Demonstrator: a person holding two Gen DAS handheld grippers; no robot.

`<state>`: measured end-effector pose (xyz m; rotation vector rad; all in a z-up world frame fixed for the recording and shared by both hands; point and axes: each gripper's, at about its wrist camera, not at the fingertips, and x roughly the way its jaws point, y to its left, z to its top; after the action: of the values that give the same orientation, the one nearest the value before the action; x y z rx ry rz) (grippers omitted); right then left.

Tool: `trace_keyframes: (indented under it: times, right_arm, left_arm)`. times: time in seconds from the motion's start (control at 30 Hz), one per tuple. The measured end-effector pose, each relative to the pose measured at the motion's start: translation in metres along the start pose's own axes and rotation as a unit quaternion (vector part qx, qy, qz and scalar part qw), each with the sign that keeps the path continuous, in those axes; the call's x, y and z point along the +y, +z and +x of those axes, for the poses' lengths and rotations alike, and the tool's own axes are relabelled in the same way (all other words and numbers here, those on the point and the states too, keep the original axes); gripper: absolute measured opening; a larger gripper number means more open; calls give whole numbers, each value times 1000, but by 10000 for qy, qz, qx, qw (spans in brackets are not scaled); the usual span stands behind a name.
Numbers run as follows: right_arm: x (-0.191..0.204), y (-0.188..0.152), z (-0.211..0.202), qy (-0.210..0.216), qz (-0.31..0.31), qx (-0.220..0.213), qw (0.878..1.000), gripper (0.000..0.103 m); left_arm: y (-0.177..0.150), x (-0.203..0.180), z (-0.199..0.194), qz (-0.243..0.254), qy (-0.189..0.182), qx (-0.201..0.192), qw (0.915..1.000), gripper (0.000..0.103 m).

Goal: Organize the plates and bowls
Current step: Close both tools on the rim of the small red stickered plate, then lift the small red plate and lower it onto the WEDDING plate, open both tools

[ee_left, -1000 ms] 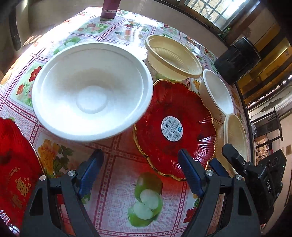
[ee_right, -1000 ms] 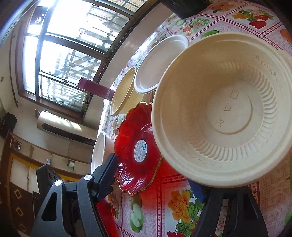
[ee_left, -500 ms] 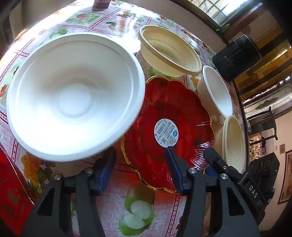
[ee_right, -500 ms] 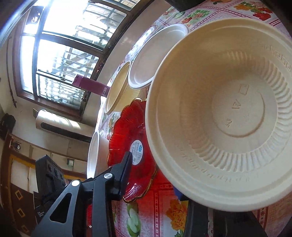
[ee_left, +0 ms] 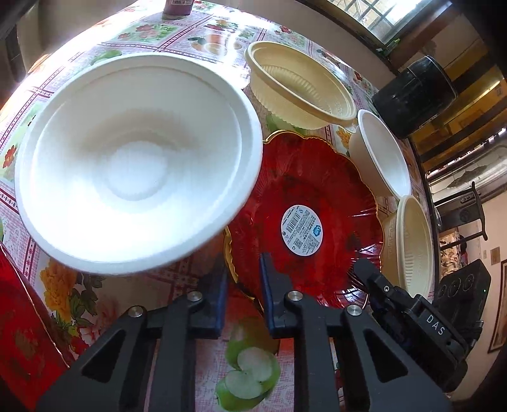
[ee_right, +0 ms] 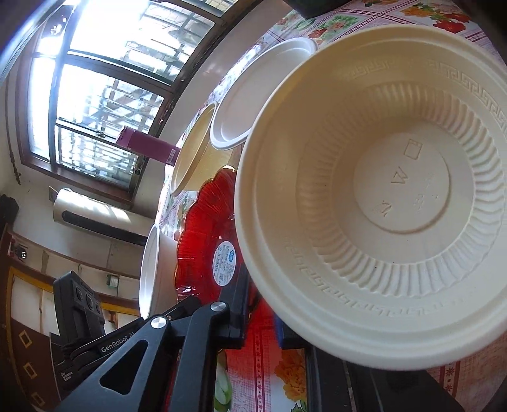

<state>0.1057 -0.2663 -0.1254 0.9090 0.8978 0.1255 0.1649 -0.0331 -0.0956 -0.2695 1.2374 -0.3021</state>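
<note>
Two tools are at work over a tabletop (ee_left: 218,38) covered with a flowered, fruit-printed cloth. The left tool (ee_left: 242,279) has its blue-padded jaws drawn narrow and pinched on the gold-edged rim of the red plate (ee_left: 317,196), at the plate's near edge. That plate lies in the middle of the tabletop and carries a round white sticker (ee_left: 301,229) with a barcode and small print too fine to read. A large white bowl (ee_left: 136,164) sits just left of the plate, its rim overlapping the plate's edge in the left wrist view. Beyond the plate stands a ribbed cream bowl (ee_left: 301,85), to the right of it a small white bowl (ee_left: 380,155), and nearer still another cream bowl (ee_right: 380,190), whose rim bears a key-pattern border. The right tool (ee_right: 263,313) is closed narrow on the near rim of this last bowl; one pad is mostly hidden under the bowl. Raised marks stand in the bowl's base: a small rectangle, a triangle, and fainter characters that cannot be made out. The right tool's arm reads "GenRobot AI". In the left wrist view its black body shows the letters "DAS". A second red plate (ee_left: 22,332) with gold characters lies at the left edge, the writing too blurred to read. A maroon bottle (ee_left: 179,8) with a label stands at the far side.
</note>
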Motion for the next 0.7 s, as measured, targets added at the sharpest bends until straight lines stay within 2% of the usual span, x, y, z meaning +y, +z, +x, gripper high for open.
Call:
trace_keyframes:
  times: [0.2, 0.4, 0.57, 0.7]
  right_arm:
    - [0, -11, -12, -75, -36, 43, 10000, 12]
    - [-11, -36, -32, 44, 34, 268, 9996, 12]
    - [-5, -52, -55, 257, 7, 344, 9991, 13]
    - [29, -61, -67, 443, -362, 305, 9979, 12]
  left_arm:
    - [-17, -4, -5, 138, 55, 45, 9999, 16]
    - [-51, -6, -24, 388, 34, 58, 9992, 16]
    - [-77, -9, -59, 660, 4, -228, 9976, 16]
    - [-92, 8, -101, 685, 25, -660, 9955, 17]
